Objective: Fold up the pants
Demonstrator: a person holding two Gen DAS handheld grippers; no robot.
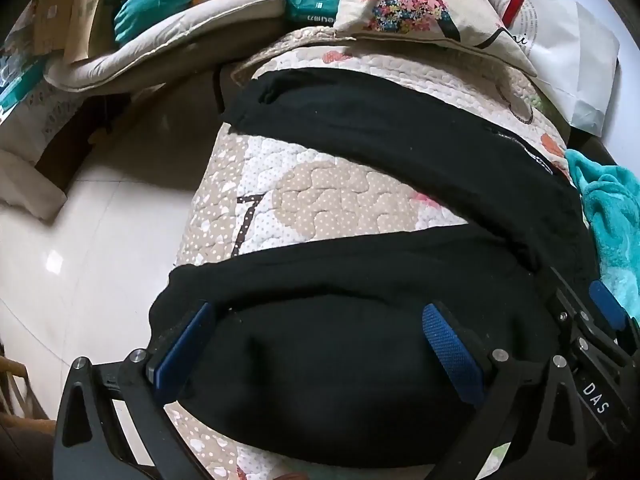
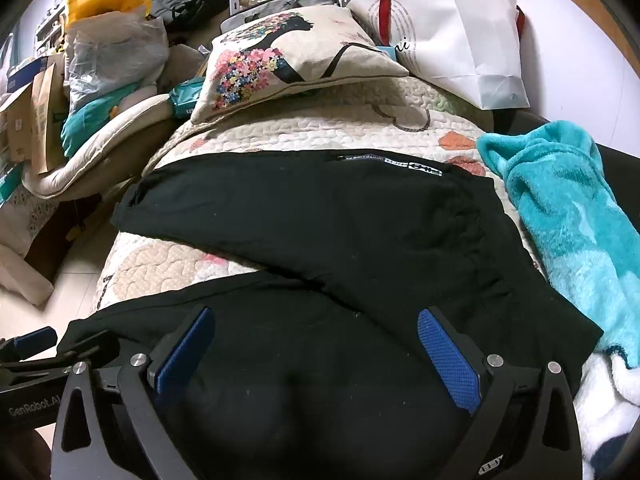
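Lying spread, pants under both grippers

Black pants [image 2: 320, 216] lie across the frame's centre on a quilted bed cover [image 1: 320, 196], legs splayed in a V. The left hand-held gripper [image 1: 320, 344] and right hand-held gripper [image 2: 316, 352] hover above them at lower frame, jaws apart. A teal blanket [image 2: 568, 216] lies at right.
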